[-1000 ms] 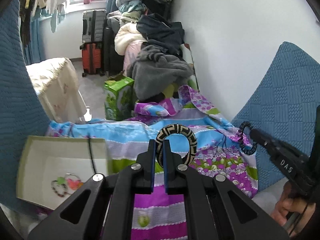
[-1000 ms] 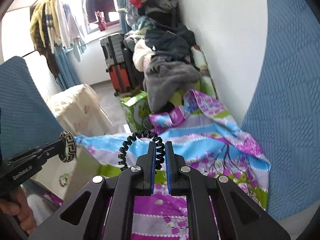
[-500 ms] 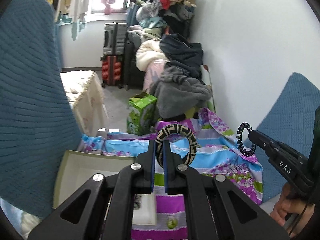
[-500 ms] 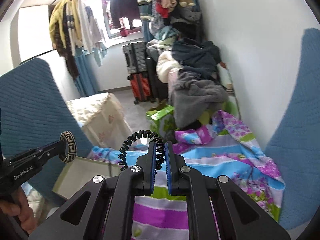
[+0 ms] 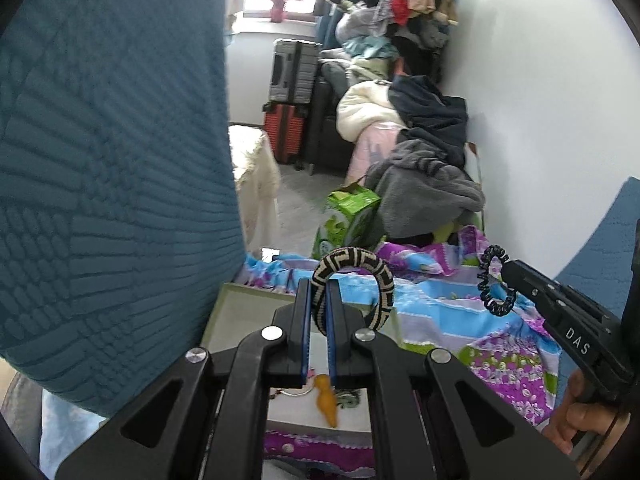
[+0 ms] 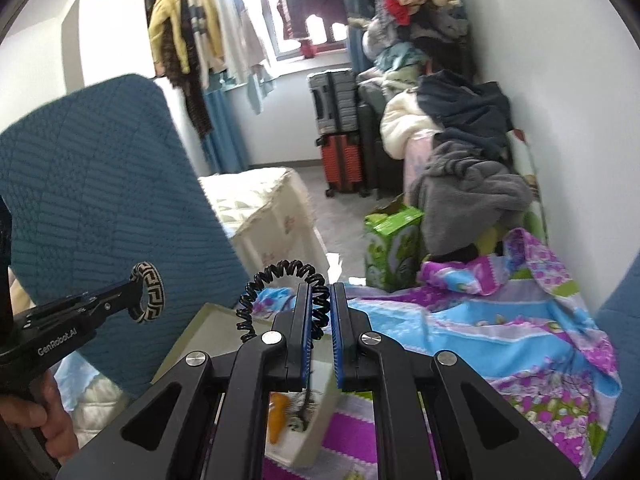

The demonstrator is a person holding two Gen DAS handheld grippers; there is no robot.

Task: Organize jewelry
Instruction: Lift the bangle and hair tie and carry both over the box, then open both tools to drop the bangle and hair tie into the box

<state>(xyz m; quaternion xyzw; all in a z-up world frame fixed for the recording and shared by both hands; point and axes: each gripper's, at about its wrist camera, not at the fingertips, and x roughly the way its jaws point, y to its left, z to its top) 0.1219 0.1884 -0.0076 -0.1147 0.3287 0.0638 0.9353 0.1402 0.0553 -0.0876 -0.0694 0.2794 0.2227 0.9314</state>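
Nearest, L wrist view: left hand-held gripper (image 5: 319,304), blue pads (image 5: 305,320) nearly together, clamped on woven bangle (image 5: 356,280), black-and-cream key pattern. Bangle upright, ring standing on edge, arching up and to the right of the fingertips, open face toward camera, lower right end hanging free past the right finger. Seen from R wrist view as an edge-on ring (image 6: 149,293) at the left gripper's tip (image 6: 134,298), held above the tray's left side.

R wrist view: right hand-held gripper (image 6: 319,312) narrowly parted, pads (image 6: 307,320) pinching one end of black coil hair tie (image 6: 280,280). Coil arcs up and over to the left, then droops down, long axis roughly left-right across the fingertips. From L view, same coil (image 5: 494,284) hangs as a vertical loop off the right gripper (image 5: 508,276), above the bedspread.

Below both: shallow pale tray (image 5: 240,304), also (image 6: 188,344), on floral purple-blue bedspread (image 5: 460,312). Inside tray, orange charm (image 5: 326,398) pointing down-right, plus small pieces beside it, too small to tell.

Left side: teal quilted cushion (image 5: 112,180). Farther: green box (image 6: 390,236), grey clothes heap (image 6: 472,196), red suitcase (image 6: 344,160) w/ grey case on top, hanging clothes (image 6: 188,40) by the window.
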